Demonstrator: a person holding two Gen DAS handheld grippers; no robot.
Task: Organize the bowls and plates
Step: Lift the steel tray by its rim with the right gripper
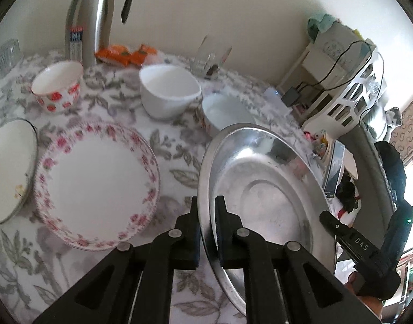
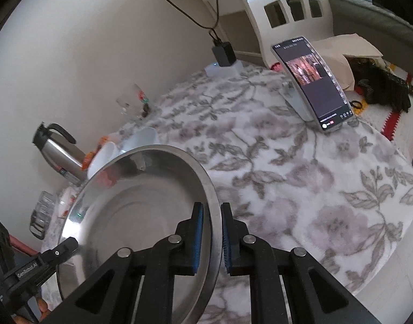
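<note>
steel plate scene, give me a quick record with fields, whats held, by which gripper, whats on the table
held item: steel plate, tilted, off the cloth
left gripper: shut on the plate's near rim
right gripper: shut on the opposite rim
surface: floral tablecloth
nearest dish: pink-flowered plate, flat on the cloth
bowls: strawberry bowl; white bowl; small bowl behind the steel plate
left edge: white dish, partly cut off
also there: steel flask; phone, propped up, screen lit
</note>
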